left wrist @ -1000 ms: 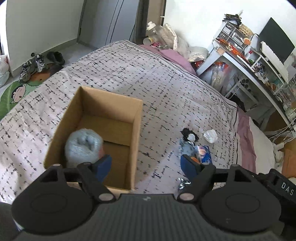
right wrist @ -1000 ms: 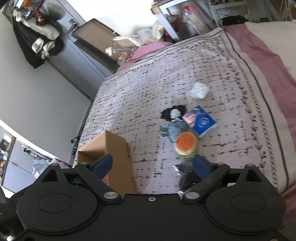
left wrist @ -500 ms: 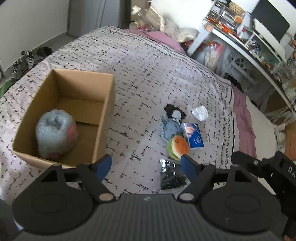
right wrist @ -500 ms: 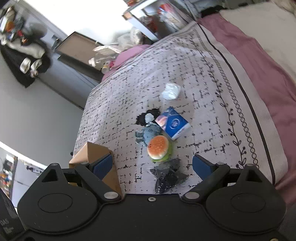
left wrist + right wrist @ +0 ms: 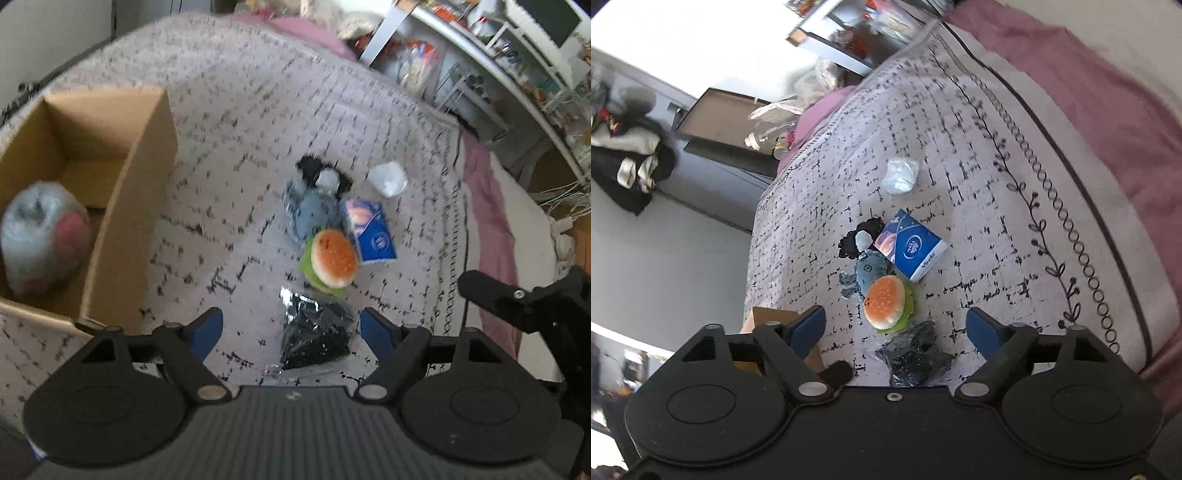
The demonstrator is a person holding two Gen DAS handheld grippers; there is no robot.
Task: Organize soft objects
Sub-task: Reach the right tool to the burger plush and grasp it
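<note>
A pile of soft things lies on the patterned bedspread (image 5: 258,122): a burger plush (image 5: 332,258), a grey-blue plush (image 5: 314,214), a black fuzzy piece (image 5: 310,168), a blue tissue pack (image 5: 369,232), a white crumpled bag (image 5: 388,179) and a black shiny bag (image 5: 317,336). My left gripper (image 5: 291,326) hangs open over the black bag. My right gripper (image 5: 895,325) hovers above the burger plush (image 5: 886,302) and black bag (image 5: 916,354); its jaws are closing, with nothing pressed between the pads. A grey-pink wrapped bundle (image 5: 44,236) rests in the cardboard box (image 5: 147,166).
The box stands left of the pile; its corner (image 5: 775,317) shows by my right gripper's left finger. A pink sheet (image 5: 1089,92) runs along the bed's right edge. A cluttered white desk (image 5: 498,48) stands beyond the bed. Part of the right gripper's frame (image 5: 524,302) shows in the left wrist view.
Both grippers have dropped toward the pile. The left view has swung from the box over to the toys. The right gripper has rolled and its fingers stand a little closer together.
</note>
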